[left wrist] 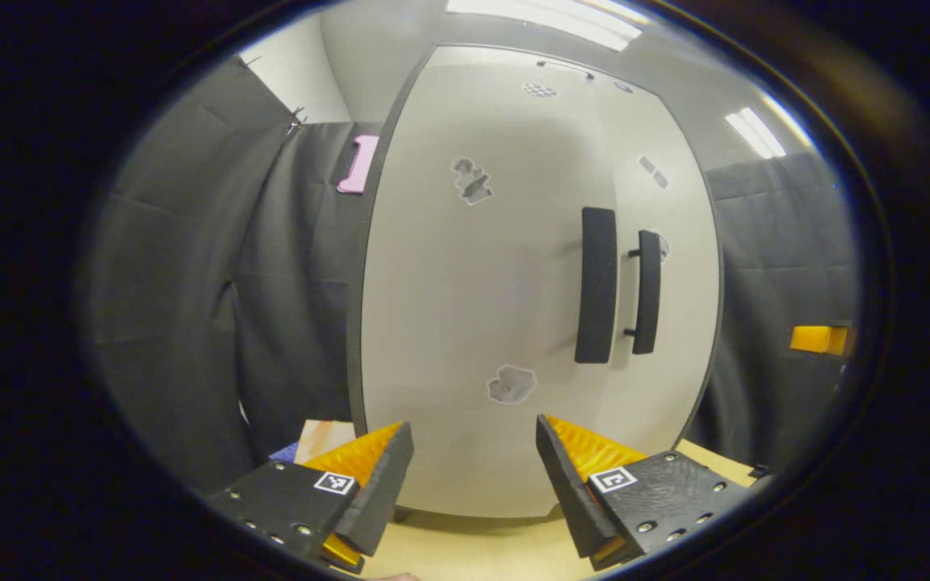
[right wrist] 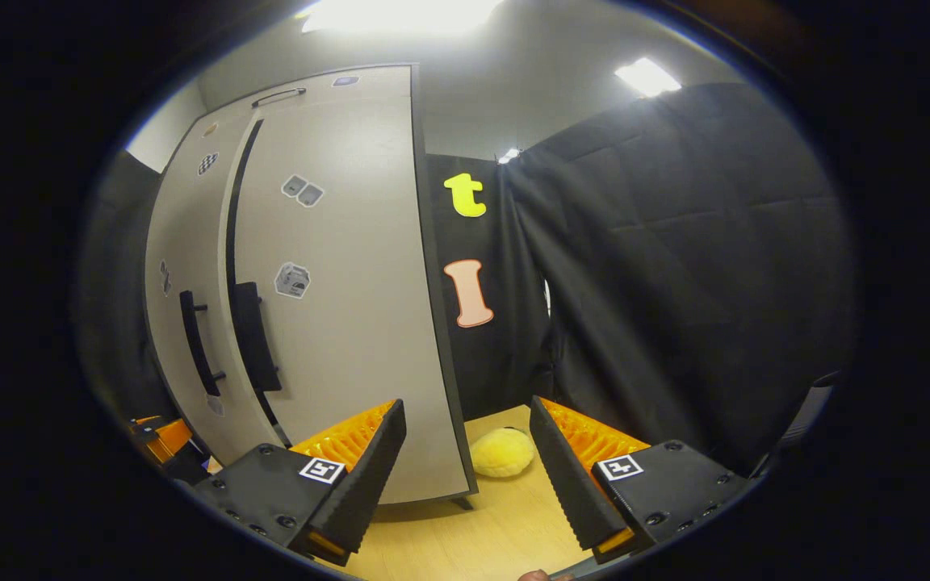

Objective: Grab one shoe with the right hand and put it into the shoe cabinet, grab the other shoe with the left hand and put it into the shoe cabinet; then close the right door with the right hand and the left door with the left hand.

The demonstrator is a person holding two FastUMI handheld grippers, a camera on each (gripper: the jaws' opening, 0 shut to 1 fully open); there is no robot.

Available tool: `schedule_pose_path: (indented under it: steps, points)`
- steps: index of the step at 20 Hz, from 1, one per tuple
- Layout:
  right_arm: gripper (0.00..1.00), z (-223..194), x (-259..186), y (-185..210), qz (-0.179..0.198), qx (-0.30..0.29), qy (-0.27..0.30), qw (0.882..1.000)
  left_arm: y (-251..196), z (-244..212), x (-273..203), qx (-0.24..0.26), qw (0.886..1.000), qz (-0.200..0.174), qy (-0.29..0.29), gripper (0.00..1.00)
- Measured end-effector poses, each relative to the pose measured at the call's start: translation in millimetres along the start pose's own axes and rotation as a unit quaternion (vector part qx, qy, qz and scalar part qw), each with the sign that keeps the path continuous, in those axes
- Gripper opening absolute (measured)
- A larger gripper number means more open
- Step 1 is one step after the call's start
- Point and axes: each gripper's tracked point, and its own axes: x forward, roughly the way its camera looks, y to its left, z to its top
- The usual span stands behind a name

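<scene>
Two grippers were both spread apart and held nothing. In the left gripper view, the left gripper faced the shoe cabinet straight on, low over the wooden floor. Its left door looked flush, its long dark handle beside the right door's handle. In the right gripper view, the right gripper hung near the cabinet's right edge, and a yellow plush lay on the floor beside the cabinet's corner. The shoes could not be seen.
</scene>
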Motion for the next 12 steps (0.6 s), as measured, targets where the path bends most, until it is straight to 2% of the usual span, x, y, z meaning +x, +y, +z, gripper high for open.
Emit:
schedule_pose_path:
  steps: [1, 2, 5, 6, 7, 12]
  points:
    - [0.98, -0.6, 0.5, -2.5, 0.000, -0.002, 0.000, 1.000, -0.5, -2.8, -0.1, 0.001, 1.000, 0.000, 0.004, 0.96]
    - [0.98, -2.2, 1.7, -4.7, 0.001, -0.004, 0.001, 1.000, 0.6, -2.4, -0.3, 0.002, 1.000, 0.003, 0.006, 0.89]
    - [0.98, 0.3, 10.4, -13.7, 0.011, -0.001, 0.001, 1.000, 3.4, 0.6, -7.1, 0.005, 1.000, 0.027, 0.003, 0.88]
    - [0.98, 1.6, 14.0, -17.0, 0.017, 0.001, -0.003, 1.000, 4.8, 1.9, -10.4, 0.006, 0.999, 0.037, 0.001, 0.95]
    - [0.98, 1.8, 18.7, -21.4, 0.023, 0.001, -0.005, 1.000, 7.1, 3.2, -12.5, 0.007, 0.999, 0.048, 0.001, 0.88]
    - [0.98, -8.2, 41.1, -48.2, 0.076, 0.005, 0.008, 0.997, 14.3, -4.7, -24.9, -0.007, 0.992, 0.124, 0.014, 0.89]
